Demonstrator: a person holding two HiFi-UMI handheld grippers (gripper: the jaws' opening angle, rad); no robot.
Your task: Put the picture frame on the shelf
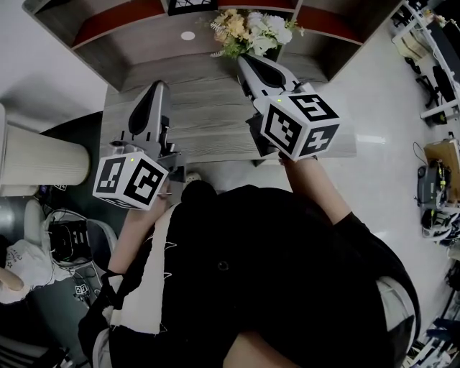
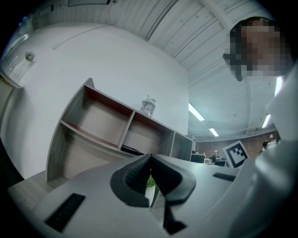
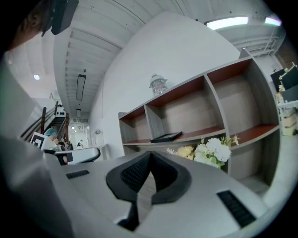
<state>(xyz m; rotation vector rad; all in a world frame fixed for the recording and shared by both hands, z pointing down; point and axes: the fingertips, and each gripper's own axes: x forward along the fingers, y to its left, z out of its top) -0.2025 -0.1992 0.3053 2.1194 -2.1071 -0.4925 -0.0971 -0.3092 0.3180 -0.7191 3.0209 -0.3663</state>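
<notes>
The dark picture frame [image 3: 166, 136] lies flat on the middle board of the wooden shelf [image 3: 219, 97]; in the head view the frame [image 1: 192, 6] shows at the top edge, and in the left gripper view [image 2: 132, 149] as a dark slab. My left gripper [image 1: 159, 85] hovers over the table's left part, shut and empty [image 2: 150, 158]. On the right, my right gripper [image 1: 243, 59] points toward the shelf just short of the flowers, its jaws also shut with nothing between them [image 3: 150, 154].
A bunch of white and yellow flowers [image 1: 251, 32] stands at the back of the wooden table [image 1: 208, 122], below the frame's shelf board. A glass jar [image 3: 158, 85] sits on top of the shelf. A white cylinder [image 1: 36, 162] stands left of the table.
</notes>
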